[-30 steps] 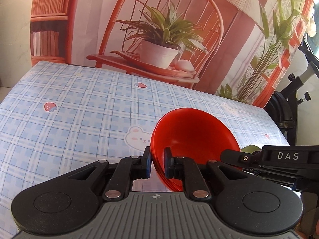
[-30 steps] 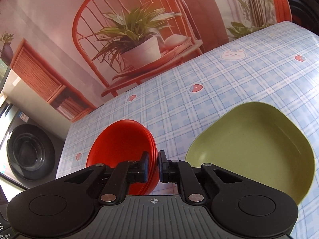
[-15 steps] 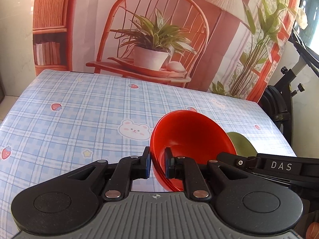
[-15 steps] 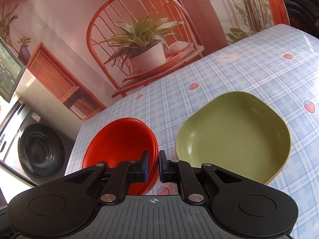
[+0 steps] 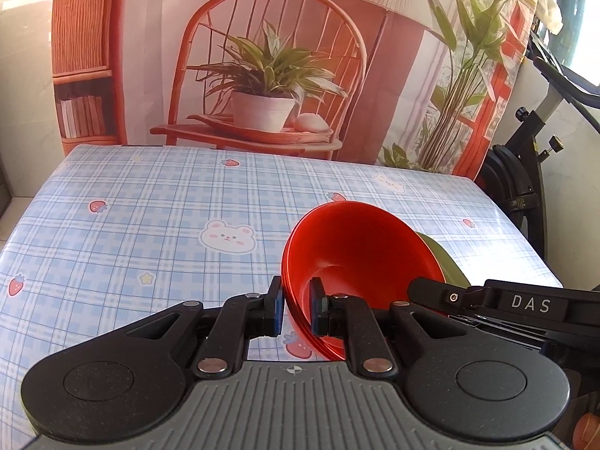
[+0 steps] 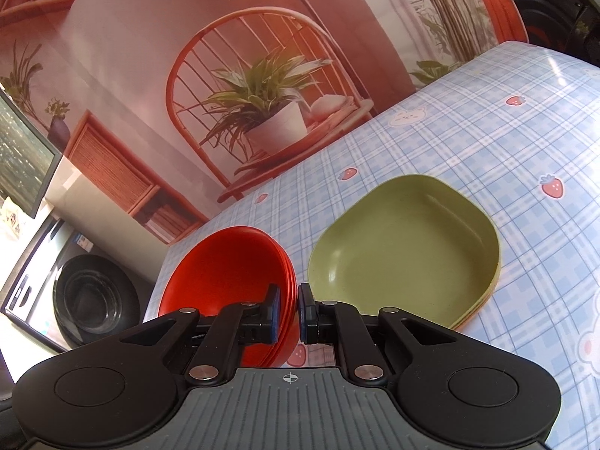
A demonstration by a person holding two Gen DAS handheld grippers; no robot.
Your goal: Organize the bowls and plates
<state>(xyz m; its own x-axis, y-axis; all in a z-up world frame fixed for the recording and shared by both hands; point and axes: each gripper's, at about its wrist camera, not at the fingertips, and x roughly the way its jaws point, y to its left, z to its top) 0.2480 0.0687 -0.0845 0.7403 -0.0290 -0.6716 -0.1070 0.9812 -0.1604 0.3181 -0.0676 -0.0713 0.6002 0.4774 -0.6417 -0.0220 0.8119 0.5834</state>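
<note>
A stack of red bowls is held tilted above the blue checked table. My left gripper is shut on its near left rim. My right gripper is shut on the opposite rim of the same red bowls. The right gripper's body shows in the left wrist view at the right. A stack of green square plates lies flat on the table just right of the bowls. In the left wrist view only a sliver of the green plates shows behind the bowls.
A printed backdrop with a chair and potted plant hangs behind the table's far edge. An exercise bike stands past the right edge. A washing machine and a monitor stand beyond the left edge.
Both grippers have drawn back and lifted with the red bowls. More of the table and of the green plates shows now.
</note>
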